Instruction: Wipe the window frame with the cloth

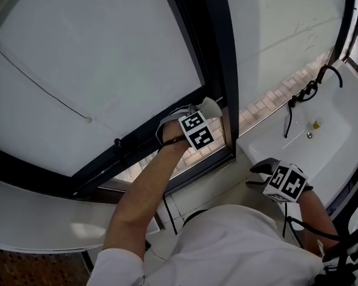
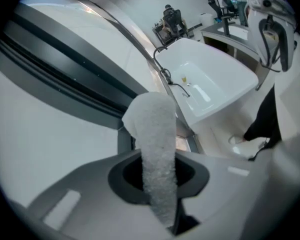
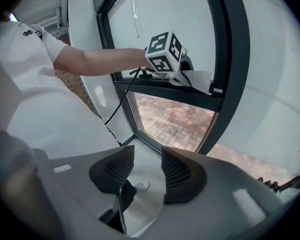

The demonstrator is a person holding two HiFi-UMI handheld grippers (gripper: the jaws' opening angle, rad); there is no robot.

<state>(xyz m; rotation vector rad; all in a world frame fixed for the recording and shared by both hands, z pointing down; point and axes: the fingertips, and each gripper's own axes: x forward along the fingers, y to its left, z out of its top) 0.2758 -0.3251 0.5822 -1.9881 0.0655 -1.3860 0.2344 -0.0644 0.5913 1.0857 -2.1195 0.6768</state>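
Note:
A white cloth (image 2: 152, 134) is pinched in my left gripper (image 2: 157, 173), which is shut on it. In the head view the left gripper (image 1: 204, 115) presses the cloth (image 1: 211, 107) against the dark window frame (image 1: 224, 70), at the corner where the lower rail meets the upright post. The right gripper view shows the same cloth (image 3: 199, 79) lying on the frame's horizontal rail (image 3: 160, 89). My right gripper (image 1: 255, 176) hangs lower right, away from the frame, above the floor by the sink. Its jaws (image 3: 147, 171) stand open with nothing between them.
A white sink (image 1: 331, 154) with a dark tap (image 1: 313, 85) stands to the right of the window. A curved white panel (image 1: 42, 219) runs under the glass at lower left. Brick paving (image 3: 175, 119) shows outside, and a cable (image 1: 167, 213) hangs from the left gripper.

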